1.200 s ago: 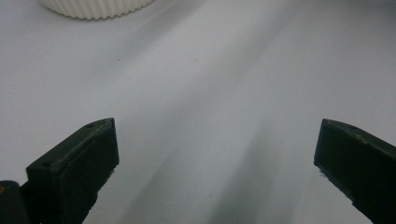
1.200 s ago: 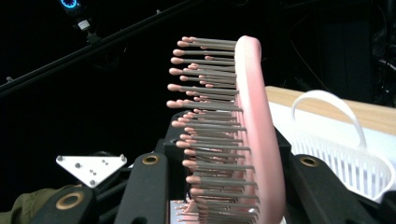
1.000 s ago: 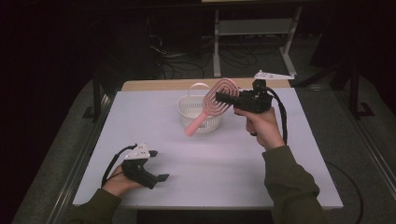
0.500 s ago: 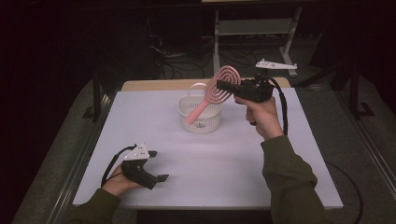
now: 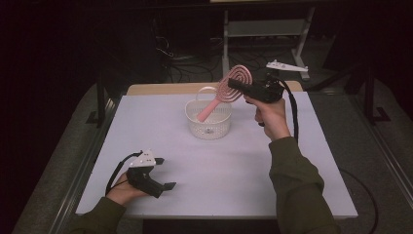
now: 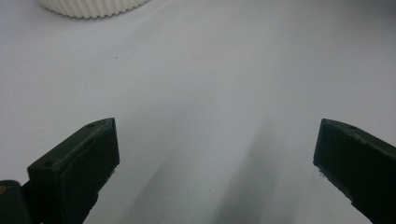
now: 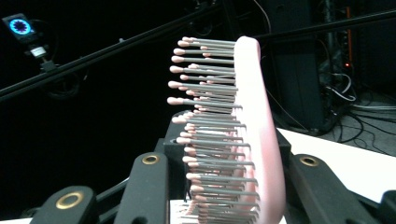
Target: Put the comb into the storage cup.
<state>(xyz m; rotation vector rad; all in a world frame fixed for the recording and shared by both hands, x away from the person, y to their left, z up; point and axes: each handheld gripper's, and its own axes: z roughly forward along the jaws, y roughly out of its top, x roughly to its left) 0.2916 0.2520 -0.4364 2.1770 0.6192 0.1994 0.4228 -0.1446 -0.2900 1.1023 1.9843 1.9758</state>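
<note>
A pink hairbrush (image 5: 237, 78) with a round spiral head hangs tilted over the back of the table, its handle slanting down to the left toward a white ribbed basket (image 5: 208, 126). My right gripper (image 5: 234, 84) is shut on the brush head. In the right gripper view the brush (image 7: 254, 116) stands edge-on between the jaws, bristles pointing left. Whether the handle tip touches the basket I cannot tell. My left gripper (image 5: 165, 172) rests low at the front left of the white table (image 5: 243, 185), open. Bare tabletop lies between its jaws (image 6: 215, 154).
The basket's rim (image 6: 88, 7) lies far ahead of the left gripper. A wooden strip (image 5: 160, 88) runs along the table's back edge. Behind it stand a metal frame (image 5: 265, 29) and floor cables. Dark rails flank the table on both sides.
The right hand has lifted the hairbrush and carried it up and to the right, raising its handle out of the basket. The left gripper has stayed still.
</note>
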